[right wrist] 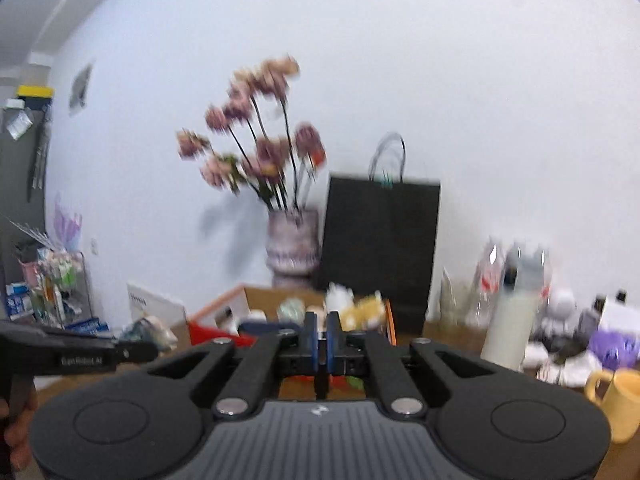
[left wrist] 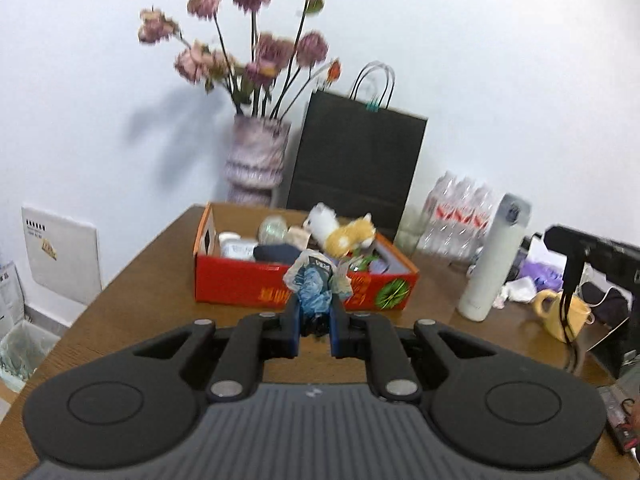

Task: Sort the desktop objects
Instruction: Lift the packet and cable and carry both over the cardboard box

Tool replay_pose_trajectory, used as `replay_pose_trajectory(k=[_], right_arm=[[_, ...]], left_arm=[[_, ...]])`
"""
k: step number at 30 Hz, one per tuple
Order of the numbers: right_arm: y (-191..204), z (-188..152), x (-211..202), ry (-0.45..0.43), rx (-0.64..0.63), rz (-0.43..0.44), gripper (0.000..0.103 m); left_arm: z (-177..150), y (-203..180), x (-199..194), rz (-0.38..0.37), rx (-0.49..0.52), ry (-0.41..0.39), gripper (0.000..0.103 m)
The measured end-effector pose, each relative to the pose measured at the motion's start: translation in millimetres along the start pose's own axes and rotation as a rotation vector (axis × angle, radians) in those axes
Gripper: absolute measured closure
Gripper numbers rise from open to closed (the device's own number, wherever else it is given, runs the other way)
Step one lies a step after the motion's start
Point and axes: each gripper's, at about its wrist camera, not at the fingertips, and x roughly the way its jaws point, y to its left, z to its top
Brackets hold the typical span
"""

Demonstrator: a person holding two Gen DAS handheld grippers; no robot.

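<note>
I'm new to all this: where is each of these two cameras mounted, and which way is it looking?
Left wrist view: sits on the left gripper, looking along its fingers, shut on a crumpled blue-and-white wrapper, toward the open red cardboard box.
Right wrist view: sits on the shut right gripper, facing the same way; the left gripper's handle and a hand show at its left edge.
Both share the box, dried pink flowers and black paper bag.

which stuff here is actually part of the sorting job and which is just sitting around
Part of the job:
crumpled wrapper, clamped in the left gripper
red box of sorted bits, plush toy on top
right gripper, shut, seemingly empty

Just there:
vase of flowers
black paper bag
white bottle
yellow mug
</note>
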Motion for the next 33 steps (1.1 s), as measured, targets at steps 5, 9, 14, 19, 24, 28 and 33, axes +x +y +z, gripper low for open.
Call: replay_pose_trajectory(k=[5,9,14,19,24,28,33], right_arm=[[7,18,-26,-0.053,-0.022,0.014,0.1],[14,27,-38,-0.075,-0.036,0.026,0.1],[14,38,-21,-0.064,-0.024,0.039,0.1],[15,53,15,-0.049,-0.062,0.039,0.1],[18,84,77,-0.034,-0.129,0.034,0.1],[20,108,133,-0.016,-0.136,0.061,0.1],[21,128,208,0.025,-0.108,0.089,0.1]], left_arm=[[1,-4,-31,-0.008,-0.004,-0.039,0.089],[4,-4,-45,-0.013,-0.002,-0.066,0.09],[8,-3,-32,-0.017,0.027,-0.048,0.09],[21,4,-1,-0.025,0.034,-0.023,0.089],[63,7,53,-0.013,0.086,0.008,0.089],[105,15,108,-0.022,0.096,0.069,0.09],[145,25,179,0.022,0.108,0.132,0.089]])
